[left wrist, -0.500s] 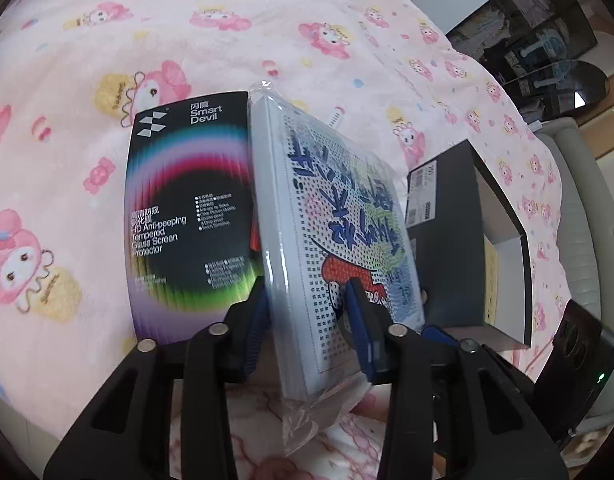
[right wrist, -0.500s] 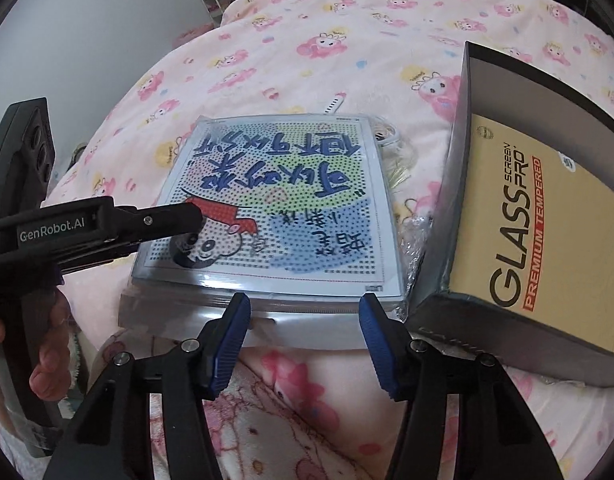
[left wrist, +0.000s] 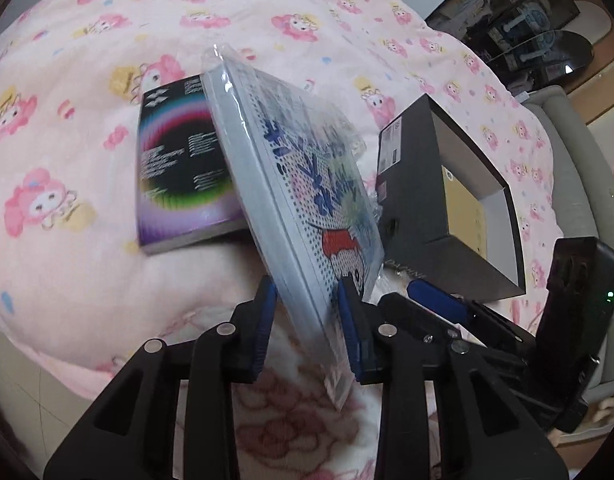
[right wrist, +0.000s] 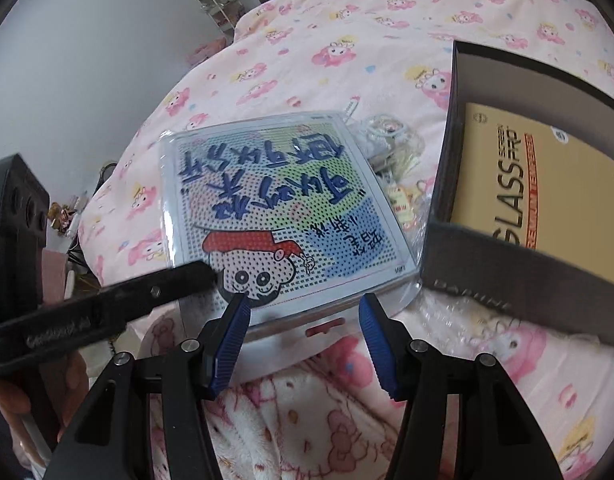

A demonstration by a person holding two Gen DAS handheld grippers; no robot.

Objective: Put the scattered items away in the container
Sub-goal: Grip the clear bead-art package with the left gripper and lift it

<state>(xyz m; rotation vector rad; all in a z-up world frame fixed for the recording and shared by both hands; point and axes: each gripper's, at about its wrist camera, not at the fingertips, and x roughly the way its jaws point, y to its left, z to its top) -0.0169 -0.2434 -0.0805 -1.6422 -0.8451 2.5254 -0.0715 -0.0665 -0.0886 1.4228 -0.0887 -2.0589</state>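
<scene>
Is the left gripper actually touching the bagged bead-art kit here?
Touching. The left wrist view shows the left gripper with both blue pads pressed against opposite faces of the bead-art kit, lifted on edge.

A bed under a pink cartoon-print blanket [left wrist: 87,184] carries a black screen-protector box [left wrist: 175,184], a dark open container [left wrist: 411,184] and small trinkets [right wrist: 391,148] — all lying directly on it.

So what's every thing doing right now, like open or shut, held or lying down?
Left gripper: shut on the bead kit.
Right gripper: open, holding nothing.
Bead kit: in its plastic bag, lifted and tilted.
Black box: open, on the bed.
Yellow pack: lying inside the black box.
Rainbow pack: lying flat on the blanket.
</scene>
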